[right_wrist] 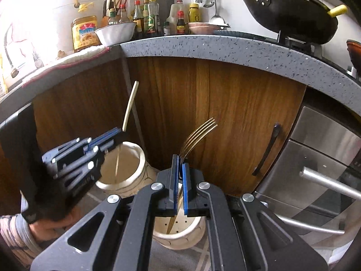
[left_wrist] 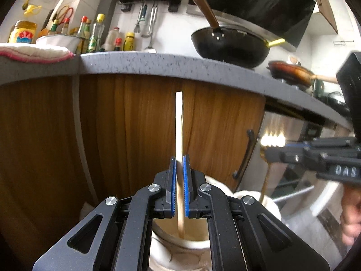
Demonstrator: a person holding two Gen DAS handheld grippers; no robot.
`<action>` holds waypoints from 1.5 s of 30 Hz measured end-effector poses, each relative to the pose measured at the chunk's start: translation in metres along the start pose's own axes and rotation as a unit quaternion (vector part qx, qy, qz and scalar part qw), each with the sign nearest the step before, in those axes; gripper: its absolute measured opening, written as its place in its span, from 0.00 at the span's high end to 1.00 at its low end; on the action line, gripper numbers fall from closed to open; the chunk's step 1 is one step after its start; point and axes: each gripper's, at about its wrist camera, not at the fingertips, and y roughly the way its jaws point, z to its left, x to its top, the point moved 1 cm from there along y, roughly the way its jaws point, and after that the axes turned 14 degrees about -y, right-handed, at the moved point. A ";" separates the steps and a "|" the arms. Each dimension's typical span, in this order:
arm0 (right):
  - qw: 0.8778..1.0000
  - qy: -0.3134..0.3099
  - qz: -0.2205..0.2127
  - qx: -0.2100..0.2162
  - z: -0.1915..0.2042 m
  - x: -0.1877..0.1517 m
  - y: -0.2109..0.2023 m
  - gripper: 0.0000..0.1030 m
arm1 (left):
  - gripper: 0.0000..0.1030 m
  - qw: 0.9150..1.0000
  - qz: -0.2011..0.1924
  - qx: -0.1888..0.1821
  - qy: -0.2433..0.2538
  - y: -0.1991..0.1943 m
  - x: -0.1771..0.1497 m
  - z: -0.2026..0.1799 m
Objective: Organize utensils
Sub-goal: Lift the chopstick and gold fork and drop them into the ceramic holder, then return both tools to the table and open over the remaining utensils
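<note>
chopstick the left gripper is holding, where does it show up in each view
Left wrist view: the chopstick stands upright at centre, clamped in the left gripper.
Right wrist view: it leans at left, above the left gripper's jaws, over a cream holder.
Shared landmark: the black wok on the counter.

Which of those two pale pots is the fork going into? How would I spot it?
Start at the brown wooden cabinet door under the speckled grey counter. Two cream ceramic pots stand below it; the fork's is the right one, under the gold metal fork. Only it shows a perforated floor; its left neighbour holds a pale wooden chopstick.
</note>
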 end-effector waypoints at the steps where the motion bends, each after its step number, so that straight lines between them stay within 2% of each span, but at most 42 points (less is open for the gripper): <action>1: 1.000 0.000 0.001 0.001 0.000 0.000 0.001 0.97 | 0.94 1.000 0.003 0.004 0.000 0.001 -0.001 0.000; 3: 1.000 0.002 0.002 0.004 -0.002 0.002 0.006 0.97 | 0.93 1.000 0.007 0.011 0.001 0.003 -0.003 0.001; 8: 1.000 0.020 0.008 0.009 -0.012 0.005 0.019 0.97 | 0.83 1.000 0.005 0.019 0.002 0.000 -0.002 0.001; 10: 0.999 0.026 0.008 0.020 -0.016 0.005 0.022 0.96 | 0.69 1.000 0.004 0.020 0.007 -0.005 -0.002 0.001; 11: 0.999 0.027 0.012 0.022 -0.018 0.005 0.024 0.94 | 0.63 1.000 0.001 0.019 0.009 -0.008 -0.001 0.001; 12: 0.999 0.030 0.013 0.021 -0.019 0.004 0.024 0.92 | 0.53 1.000 -0.003 0.019 0.011 -0.012 -0.001 0.001; 13: 0.999 0.030 0.013 0.023 -0.020 0.002 0.023 0.84 | 0.45 1.000 -0.008 0.017 0.012 -0.017 0.000 0.001; 14: 0.999 0.029 0.012 0.024 -0.020 0.000 0.021 0.72 | 0.42 1.000 -0.011 0.016 0.012 -0.020 0.001 0.001; 16: 1.000 0.022 0.003 0.017 -0.019 -0.005 0.014 0.60 | 0.38 1.000 -0.018 0.016 0.011 -0.031 0.003 0.002; 18: 1.000 0.023 0.002 0.016 -0.020 -0.012 0.005 0.60 | 0.36 1.000 -0.021 0.020 0.009 -0.043 0.002 0.005; 22: 1.000 0.024 0.001 0.008 -0.022 -0.034 -0.015 0.60 | 0.36 0.999 -0.007 0.034 0.009 -0.060 -0.008 0.008; 28: 0.999 0.028 0.040 0.002 -0.015 -0.092 -0.037 0.60 | 0.39 0.996 0.061 0.068 0.004 -0.077 -0.046 0.020; 32: 0.997 0.036 0.073 0.009 -0.002 -0.140 -0.049 0.60 | 0.43 0.989 0.126 0.072 -0.008 -0.084 -0.083 0.030; 36: 0.995 0.057 0.083 0.019 0.009 -0.180 -0.064 0.60 | 0.48 0.982 0.173 0.076 -0.016 -0.089 -0.113 0.039; 40: 0.993 0.068 0.089 0.022 0.017 -0.205 -0.073 0.60 | 0.57 0.976 0.206 0.076 -0.013 -0.087 -0.139 0.041; 45: 0.992 0.073 0.104 0.022 0.019 -0.221 -0.075 0.61 | 0.64 0.967 0.241 0.079 0.022 -0.077 -0.159 0.030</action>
